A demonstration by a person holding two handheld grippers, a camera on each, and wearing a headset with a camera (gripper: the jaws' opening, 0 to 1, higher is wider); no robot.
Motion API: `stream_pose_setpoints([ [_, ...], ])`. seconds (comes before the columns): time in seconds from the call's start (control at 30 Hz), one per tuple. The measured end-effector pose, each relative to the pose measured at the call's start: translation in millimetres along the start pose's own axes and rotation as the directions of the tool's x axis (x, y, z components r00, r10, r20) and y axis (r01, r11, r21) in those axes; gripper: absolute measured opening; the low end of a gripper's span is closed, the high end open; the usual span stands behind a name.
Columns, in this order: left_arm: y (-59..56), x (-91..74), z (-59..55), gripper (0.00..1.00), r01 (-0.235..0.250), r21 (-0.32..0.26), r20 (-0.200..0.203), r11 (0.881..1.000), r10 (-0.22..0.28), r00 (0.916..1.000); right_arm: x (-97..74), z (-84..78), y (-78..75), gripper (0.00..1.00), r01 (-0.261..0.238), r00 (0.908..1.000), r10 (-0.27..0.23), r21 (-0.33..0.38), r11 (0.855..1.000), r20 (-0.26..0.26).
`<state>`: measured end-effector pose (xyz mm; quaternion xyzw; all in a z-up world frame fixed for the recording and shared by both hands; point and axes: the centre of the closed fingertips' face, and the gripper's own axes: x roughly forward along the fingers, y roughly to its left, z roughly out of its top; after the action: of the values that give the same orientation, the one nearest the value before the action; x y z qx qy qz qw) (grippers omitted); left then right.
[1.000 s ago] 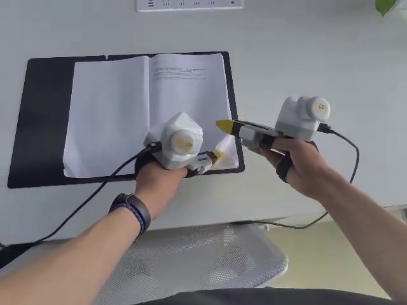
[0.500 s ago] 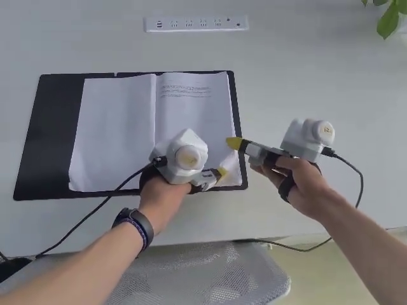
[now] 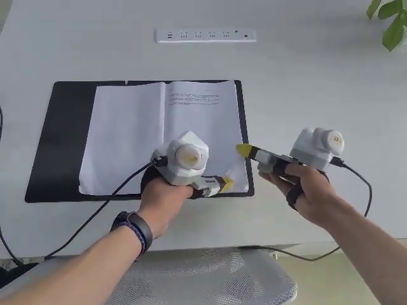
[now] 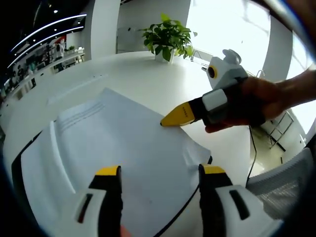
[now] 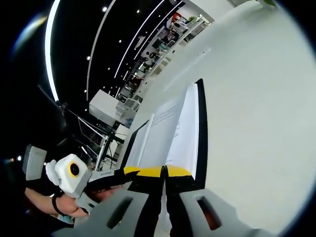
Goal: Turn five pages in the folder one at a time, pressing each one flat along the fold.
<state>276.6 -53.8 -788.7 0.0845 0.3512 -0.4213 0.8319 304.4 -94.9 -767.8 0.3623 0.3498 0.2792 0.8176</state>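
The black folder point(image 3: 60, 146) lies open on the white table, with white pages point(image 3: 127, 136) spread on both sides; the right page carries a few printed lines. My left gripper point(image 3: 224, 185) hovers open over the right page's near corner point(image 4: 197, 148), which curls up slightly, with nothing between its jaws point(image 4: 160, 171). My right gripper point(image 3: 245, 150) is shut and points left, its yellow tip at the right page's outer edge point(image 4: 170, 118). The right gripper view looks along the shut jaws point(image 5: 163, 171) across the folder point(image 5: 200, 123) toward the left gripper point(image 5: 74, 170).
A white power strip point(image 3: 205, 35) lies on the table behind the folder. Green plant leaves point(image 3: 388, 19) hang at the far right. Each gripper trails a black cable point(image 3: 95, 213) off the table's near edge. A mesh chair seat point(image 3: 210, 279) sits below the table.
The head camera has tilted, so the folder sits lower in the picture. Both grippers keep nearly the same places at the right page's near corner and edge.
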Motion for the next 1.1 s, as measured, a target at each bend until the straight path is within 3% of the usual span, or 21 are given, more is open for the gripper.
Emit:
stream_pose_setpoints([
  [0.57, 30.0, -48.8, 17.3, 0.65, -0.061, -0.029, 0.078, 0.998, 0.063, 0.995, -7.1, 5.7, 16.2, 0.0, -0.011, 0.9999, 0.011, -0.029, 1.0, 0.01],
  [0.7, 37.1, -59.8, 19.6, 0.66, -0.067, -0.06, 0.099, 0.996, 0.073, 0.9924, -7.4, 8.2, 21.4, 0.0, -0.015, 0.9998, 0.016, -0.036, 0.999, 0.014],
  [1.1, 57.8, -94.5, 3.8, 0.67, -0.104, -0.143, 0.138, 0.984, 0.124, 0.9827, -3.8, 19.5, 42.7, 0.0, -0.039, 0.9986, 0.042, -0.071, 0.997, 0.033],
])
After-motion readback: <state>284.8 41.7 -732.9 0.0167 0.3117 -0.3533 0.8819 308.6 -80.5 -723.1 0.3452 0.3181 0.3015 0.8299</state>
